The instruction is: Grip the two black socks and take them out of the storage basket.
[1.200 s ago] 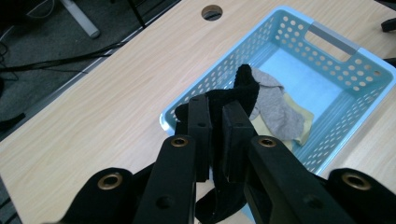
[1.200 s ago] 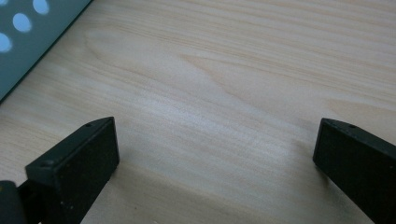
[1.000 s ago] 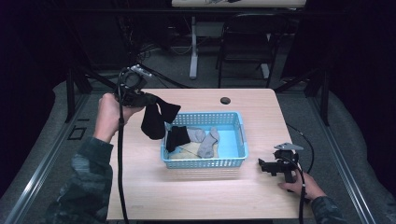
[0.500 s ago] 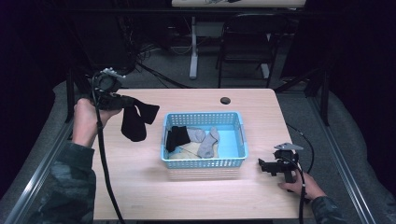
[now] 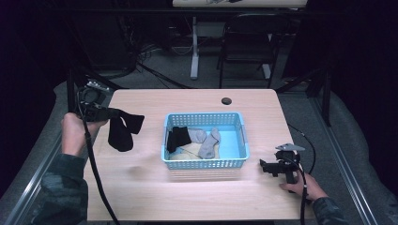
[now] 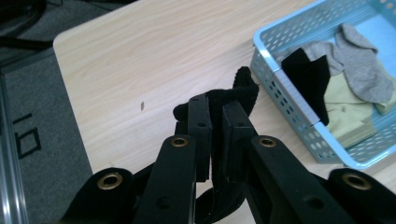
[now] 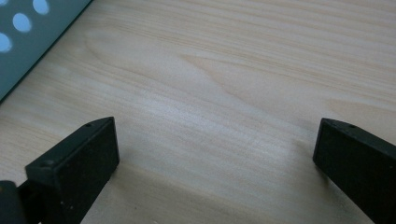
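Jaws clamp black sock (image 6: 236,100); no writing legible.

Your right gripper (image 7: 215,154) holds its jaws wide apart over bare wooden table (image 7: 243,74); blue basket (image 7: 28,32) wall at upper left.

The table (image 5: 141,187) is bare wood along its near edge and across the whole left third, so a hand can pass freely there. The blue basket (image 5: 204,164) stands in the middle, its perforated walls blocking any level sweep across the centre; inside, socks (image 5: 209,143) cover most of the floor. Between the basket's right wall and the right gripper (image 5: 265,167) lies an open strip of wood. A black sock (image 5: 123,131) hangs from the left gripper (image 6: 215,140) over the left side, clear of the basket. A small dark disc (image 5: 226,101) sits alone near the far edge.
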Motion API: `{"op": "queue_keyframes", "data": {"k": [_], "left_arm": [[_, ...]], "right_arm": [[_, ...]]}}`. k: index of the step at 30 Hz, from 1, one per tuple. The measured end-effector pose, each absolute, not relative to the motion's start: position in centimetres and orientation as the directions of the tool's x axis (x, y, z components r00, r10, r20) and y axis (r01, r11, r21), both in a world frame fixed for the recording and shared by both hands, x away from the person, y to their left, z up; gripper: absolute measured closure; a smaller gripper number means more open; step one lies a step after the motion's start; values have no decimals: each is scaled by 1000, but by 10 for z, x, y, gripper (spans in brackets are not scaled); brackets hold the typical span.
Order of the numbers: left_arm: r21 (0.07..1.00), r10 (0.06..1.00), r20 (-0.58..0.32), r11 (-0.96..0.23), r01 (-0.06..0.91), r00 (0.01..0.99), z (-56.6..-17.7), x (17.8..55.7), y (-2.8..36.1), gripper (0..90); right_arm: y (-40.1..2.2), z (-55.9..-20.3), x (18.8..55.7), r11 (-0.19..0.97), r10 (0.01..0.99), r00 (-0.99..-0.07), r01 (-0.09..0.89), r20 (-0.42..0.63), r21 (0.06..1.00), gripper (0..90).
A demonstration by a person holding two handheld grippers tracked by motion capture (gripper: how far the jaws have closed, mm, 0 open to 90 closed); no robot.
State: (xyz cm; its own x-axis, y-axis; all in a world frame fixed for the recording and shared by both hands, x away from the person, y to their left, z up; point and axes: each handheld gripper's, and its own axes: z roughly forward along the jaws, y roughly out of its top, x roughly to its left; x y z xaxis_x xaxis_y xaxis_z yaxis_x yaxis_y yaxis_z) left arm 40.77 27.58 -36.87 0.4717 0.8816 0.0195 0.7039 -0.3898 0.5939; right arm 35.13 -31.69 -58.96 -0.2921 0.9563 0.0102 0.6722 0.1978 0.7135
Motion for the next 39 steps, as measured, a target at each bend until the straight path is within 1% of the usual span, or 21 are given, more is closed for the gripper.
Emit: {"op": "queue_keyframes", "data": {"k": [8,13,17,18,20,21,24,25,26,27,29,30,31,32,34,35,37,39], "left_arm": [[576,897,-14,-353,737,441,-389,411,289,843],[547,905,-27,-342,764,424,-405,415,292,843],[511,915,-32,-330,794,401,-426,426,292,843],[512,916,-57,-314,800,396,-432,428,293,843],[491,921,-62,-308,815,385,-444,432,294,843],[473,921,-84,-300,829,381,-453,436,295,842],[439,922,-108,-293,850,373,-471,442,296,835],[429,922,-124,-282,858,366,-477,443,295,820],[420,924,-124,-282,863,362,-482,445,296,788],[412,929,-130,-267,871,347,-487,446,296,726],[412,936,-126,-251,876,327,-492,445,298,577],[411,941,-127,-239,880,314,-492,444,299,482],[419,942,-134,-227,879,307,-492,443,300,396],[441,944,-135,-216,871,302,-489,441,300,331],[470,943,-110,-229,852,313,-483,438,298,234],[479,942,-104,-233,846,318,-482,437,296,202],[503,936,-108,-240,830,336,-474,435,292,168],[528,930,-99,-252,811,353,-465,433,287,156]], "right_arm": [[-317,-590,351,197,956,-292,672,10,714,0],[-317,-590,351,198,956,-292,672,10,714,0],[-317,-590,351,198,956,-292,672,10,714,0],[-317,-590,351,197,956,-292,672,11,714,0],[-317,-590,351,197,956,-292,672,11,714,0],[-317,-590,351,197,956,-292,672,10,714,0],[-317,-590,351,197,956,-292,672,10,714,0],[-317,-590,351,197,956,-292,672,10,714,0],[-317,-590,351,197,956,-292,672,10,714,0],[-317,-590,351,198,956,-292,672,10,714,0],[-317,-590,351,197,956,-292,672,10,714,0],[-317,-590,351,197,957,-292,672,10,714,0],[-317,-590,351,197,956,-292,672,11,714,0],[-317,-590,351,197,956,-292,672,10,714,0],[-317,-590,351,197,956,-292,672,11,714,0],[-317,-590,351,197,956,-292,672,11,714,0],[-317,-590,352,198,956,-293,672,10,714,0],[-317,-590,351,198,956,-293,672,10,714,0]]}}
